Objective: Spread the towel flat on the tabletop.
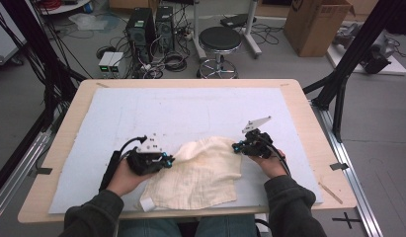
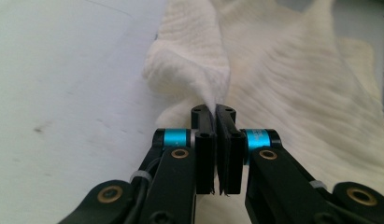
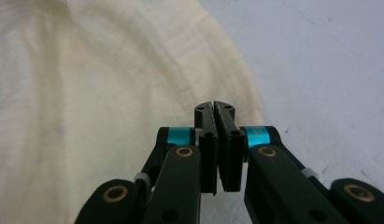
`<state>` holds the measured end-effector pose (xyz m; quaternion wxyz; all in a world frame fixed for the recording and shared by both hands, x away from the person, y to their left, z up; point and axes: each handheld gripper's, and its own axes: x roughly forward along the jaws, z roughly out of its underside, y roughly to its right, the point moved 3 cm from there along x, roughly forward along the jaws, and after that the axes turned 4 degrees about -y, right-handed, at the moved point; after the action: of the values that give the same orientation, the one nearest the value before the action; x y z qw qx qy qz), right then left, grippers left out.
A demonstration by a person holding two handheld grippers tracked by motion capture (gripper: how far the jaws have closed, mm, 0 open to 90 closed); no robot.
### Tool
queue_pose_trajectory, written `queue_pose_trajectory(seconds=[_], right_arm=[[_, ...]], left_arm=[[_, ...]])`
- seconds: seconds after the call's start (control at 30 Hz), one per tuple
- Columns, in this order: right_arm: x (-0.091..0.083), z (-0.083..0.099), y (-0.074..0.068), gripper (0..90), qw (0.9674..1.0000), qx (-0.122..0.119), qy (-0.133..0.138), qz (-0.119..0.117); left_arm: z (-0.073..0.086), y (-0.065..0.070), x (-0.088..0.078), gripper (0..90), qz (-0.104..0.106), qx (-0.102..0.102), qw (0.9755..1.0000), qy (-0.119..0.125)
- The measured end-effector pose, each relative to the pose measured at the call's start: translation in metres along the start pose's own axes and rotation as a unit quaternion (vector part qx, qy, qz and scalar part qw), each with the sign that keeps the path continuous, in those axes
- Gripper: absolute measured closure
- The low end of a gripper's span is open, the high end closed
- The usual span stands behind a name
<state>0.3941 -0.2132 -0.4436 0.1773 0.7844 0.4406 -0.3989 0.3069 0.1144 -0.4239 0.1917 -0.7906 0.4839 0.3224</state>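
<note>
Both tongs pinch cloth (image 1: 200, 173) edges mid-frame: left gripper (image 2: 214, 112) and right gripper (image 3: 214, 108) clamped shut. Next: lift together, spread flat.

cloth edge in left jaws: the pinched bit of the cream cloth (image 2: 213, 100) vanishes between the pressed pads of the left gripper (image 2: 214, 109) (how deep it reaches cannot be told).
cloth in right jaws: at the right gripper (image 3: 214, 106) the pads are pressed together over the hem; fabric between them cannot be made out.
cloth beyond the jaws: cut off by the top and left borders.
forearms: cut off below.
</note>
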Motion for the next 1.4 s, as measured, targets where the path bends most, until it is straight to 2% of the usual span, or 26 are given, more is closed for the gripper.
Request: queue_pose_trajectory(seconds=[0.03,0.13,0.2,0.27,0.4,0.43,0.5,0.53,0.57,0.63,0.67,0.83,0.9,0.93,0.97,1.03,1.1,1.17,1.23,1.33,1.37,1.4], right_arm=[[0.000,0.002,-0.002,88.1,1.0000,0.000,-0.003,-0.002],[0.002,0.007,-0.005,88.1,0.9999,-0.001,-0.010,-0.003],[0.004,0.011,-0.006,88.0,0.9999,0.000,-0.010,-0.005],[0.004,0.013,-0.007,88.1,1.0000,0.000,-0.008,-0.006],[0.005,0.013,-0.006,88.0,1.0000,0.000,-0.008,-0.005],[0.006,0.014,-0.006,87.9,1.0000,0.002,-0.006,-0.006],[0.006,0.014,-0.005,87.9,1.0000,0.001,-0.005,-0.006],[0.006,0.014,-0.005,87.9,1.0000,0.001,-0.005,-0.007],[0.006,0.014,-0.005,87.8,1.0000,0.002,-0.006,-0.007],[0.006,0.014,-0.006,87.8,1.0000,-0.001,-0.006,-0.004],[0.006,0.014,-0.006,87.7,1.0000,-0.002,-0.005,-0.002],[0.006,0.015,-0.005,87.7,1.0000,0.003,0.000,-0.007],[0.006,0.015,-0.005,87.8,1.0000,0.004,0.003,-0.007],[0.006,0.015,-0.004,87.8,1.0000,0.004,0.003,-0.008],[0.006,0.015,-0.005,87.8,1.0000,0.004,0.003,-0.007],[0.006,0.015,-0.005,87.8,1.0000,0.002,0.003,-0.009],[0.006,0.014,-0.005,87.9,0.9999,0.002,0.005,-0.010],[0.004,0.011,-0.006,88.0,0.9999,-0.003,0.007,-0.011],[0.001,0.005,-0.006,88.1,0.9999,-0.009,0.011,-0.003],[-0.002,-0.013,0.001,88.3,0.9996,-0.018,0.014,0.015],[-0.002,-0.018,0.005,88.4,0.9995,-0.017,0.016,0.023],[-0.002,-0.027,0.012,88.4,0.9991,-0.016,0.018,0.035]], left_arm=[[0.004,0.005,0.005,85.0,0.014,0.000,0.9998,-0.010],[0.013,0.014,0.016,71.6,0.049,0.008,0.9981,-0.035],[0.014,0.015,0.018,65.0,0.077,0.013,0.9962,-0.040],[0.011,0.014,0.013,59.2,0.090,0.001,0.9958,-0.019],[0.005,0.004,0.001,57.7,0.099,-0.020,0.9949,0.008],[0.003,0.000,-0.003,58.7,0.099,-0.029,0.9945,0.021],[-0.002,-0.009,-0.009,59.5,0.083,-0.043,0.9950,0.034],[-0.005,-0.016,-0.011,60.2,0.064,-0.054,0.9958,0.037],[-0.006,-0.019,-0.010,61.6,0.054,-0.066,0.9956,0.039],[-0.008,-0.026,-0.005,62.2,0.036,-0.080,0.9956,0.031],[-0.008,-0.029,0.002,61.9,0.025,-0.085,0.9959,0.019],[-0.007,-0.026,0.028,60.3,0.023,-0.075,0.9961,-0.041],[-0.006,-0.025,0.035,67.1,0.017,-0.070,0.9957,-0.059],[-0.005,-0.024,0.038,75.0,0.013,-0.062,0.9955,-0.070],[-0.004,-0.024,0.039,82.6,0.008,-0.053,0.9960,-0.072],[-0.006,-0.025,0.036,84.9,-0.003,-0.052,0.9967,-0.062],[-0.007,-0.030,0.029,85.4,-0.018,-0.059,0.9972,-0.042],[-0.007,-0.039,0.022,85.7,-0.032,-0.074,0.9965,-0.022],[-0.007,-0.050,0.015,85.8,-0.052,-0.089,0.9947,-0.008],[-0.011,-0.073,0.008,86.1,-0.103,-0.104,0.9892,0.016],[-0.015,-0.083,0.006,86.2,-0.126,-0.114,0.9850,0.031],[-0.021,-0.099,0.004,86.2,-0.160,-0.130,0.9773,0.048]])
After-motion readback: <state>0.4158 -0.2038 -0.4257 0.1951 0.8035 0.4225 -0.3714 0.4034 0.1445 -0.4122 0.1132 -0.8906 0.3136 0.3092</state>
